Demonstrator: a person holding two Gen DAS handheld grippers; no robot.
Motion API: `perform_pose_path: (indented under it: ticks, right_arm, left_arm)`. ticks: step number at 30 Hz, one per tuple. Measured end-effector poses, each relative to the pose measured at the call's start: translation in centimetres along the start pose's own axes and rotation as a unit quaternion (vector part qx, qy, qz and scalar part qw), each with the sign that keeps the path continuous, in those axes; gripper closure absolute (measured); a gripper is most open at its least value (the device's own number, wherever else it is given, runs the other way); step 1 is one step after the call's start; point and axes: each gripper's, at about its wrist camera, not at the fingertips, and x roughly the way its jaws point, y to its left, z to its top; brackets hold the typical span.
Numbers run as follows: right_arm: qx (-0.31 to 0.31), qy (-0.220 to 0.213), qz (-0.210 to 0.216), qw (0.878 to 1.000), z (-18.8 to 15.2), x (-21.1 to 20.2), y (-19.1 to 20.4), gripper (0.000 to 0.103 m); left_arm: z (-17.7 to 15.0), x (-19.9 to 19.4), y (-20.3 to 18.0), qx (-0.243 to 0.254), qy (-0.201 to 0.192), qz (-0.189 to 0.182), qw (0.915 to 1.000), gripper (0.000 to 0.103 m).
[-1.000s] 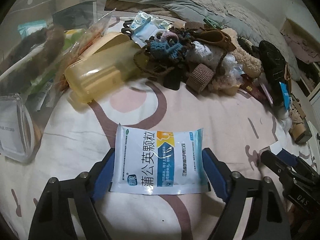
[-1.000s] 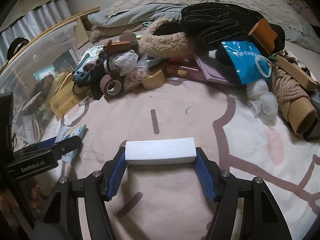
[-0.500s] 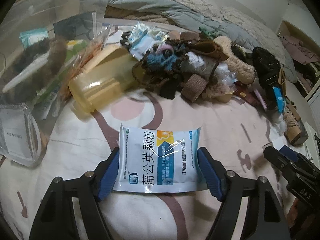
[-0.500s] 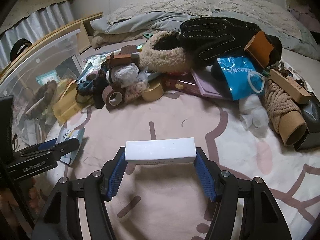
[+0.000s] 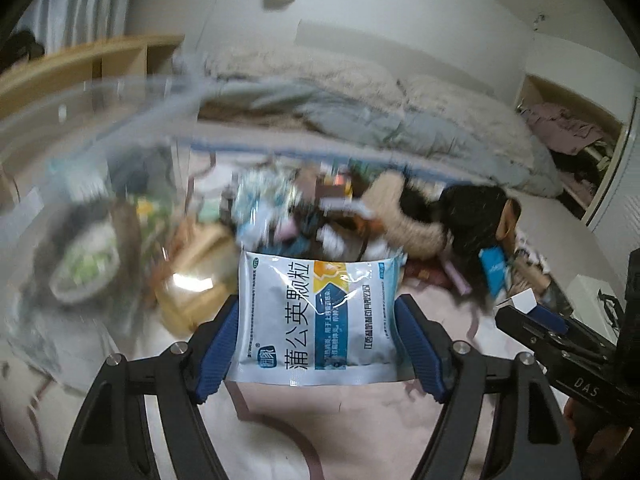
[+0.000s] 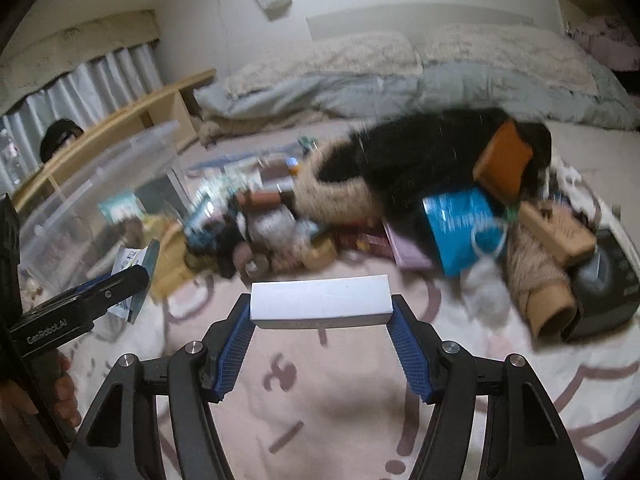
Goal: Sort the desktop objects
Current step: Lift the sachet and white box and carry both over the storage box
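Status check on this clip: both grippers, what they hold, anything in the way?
Left gripper shut on medicine sachet. Right gripper shut on white box. Both held above the bedspread; clutter pile ahead, clear bin left.

Glossy foil sachet (image 5: 318,320), matt cardboard box (image 6: 320,301)

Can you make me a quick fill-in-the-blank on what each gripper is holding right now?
1. The left gripper is shut on a ____ with blue print.
2. The right gripper is shut on a white ____.
3. The clear bin stands on the ____ side of the right wrist view.

Missing words: sachet; box; left
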Motion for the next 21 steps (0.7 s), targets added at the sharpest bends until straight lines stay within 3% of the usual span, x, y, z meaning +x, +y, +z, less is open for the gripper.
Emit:
perform_pose_path:
  ticks: [11, 21]
  right_arm:
    - [-0.031, -0.065, 0.042, 0.997, 5.1, -3.3, 4.0, 0.036]
    - [-0.057, -0.099, 0.082, 0.990, 9.0, -4.7, 8.6, 0.036]
  left_arm:
    - [5.8, -4.6, -2.3, 0.030, -0.096, 0.003, 0.9949, 0.027]
    - [9.5, -8.4, 0.1, 0.034, -0.144, 0.007, 0.9890, 0.026]
